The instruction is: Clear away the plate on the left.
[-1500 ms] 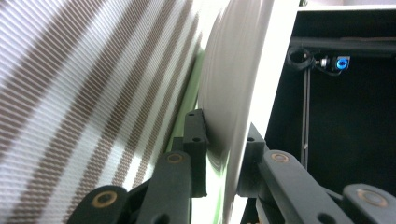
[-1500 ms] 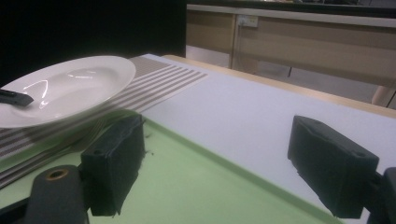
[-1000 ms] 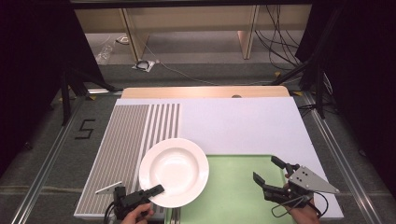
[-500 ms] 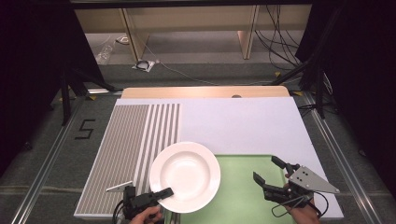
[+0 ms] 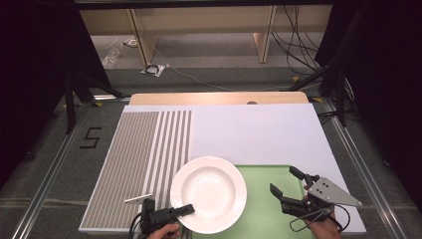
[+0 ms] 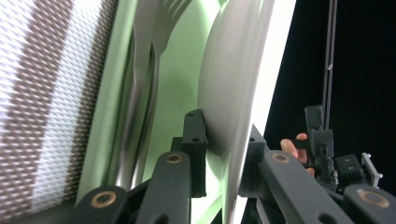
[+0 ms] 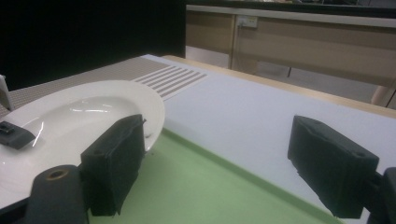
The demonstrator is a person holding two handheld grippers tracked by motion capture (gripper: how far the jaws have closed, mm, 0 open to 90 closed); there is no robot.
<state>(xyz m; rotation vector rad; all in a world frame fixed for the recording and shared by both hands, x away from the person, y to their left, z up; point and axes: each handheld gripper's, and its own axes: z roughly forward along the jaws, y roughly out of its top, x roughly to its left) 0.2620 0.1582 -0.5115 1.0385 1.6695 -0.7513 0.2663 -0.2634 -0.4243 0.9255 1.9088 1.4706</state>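
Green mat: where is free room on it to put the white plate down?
The green mat is bare between the white plate and the open right gripper. The white sheet behind it is bare too. The near-left corner is crowded: left gripper clamped on the rim, a fork lying underneath.

The far half of the table (image 5: pixel 259 129) is bare and white, so lots of room is left there for a gripper to be moved. The striped mat (image 5: pixel 139 159) on the left side is flat and can be passed over. The near middle is taken up by the white plate (image 5: pixel 209 193), which lies partly on the green mat (image 5: pixel 263 209). Its near rim is pinched by the left gripper (image 5: pixel 185 209). A fork (image 6: pixel 144 93) is seen lying under the plate in the left gripper view. A small white piece (image 5: pixel 138 198) lies just left of the plate. Between the plate and the right gripper (image 5: pixel 288 181), whose jaws are spread wide, a strip of bare green mat is left.
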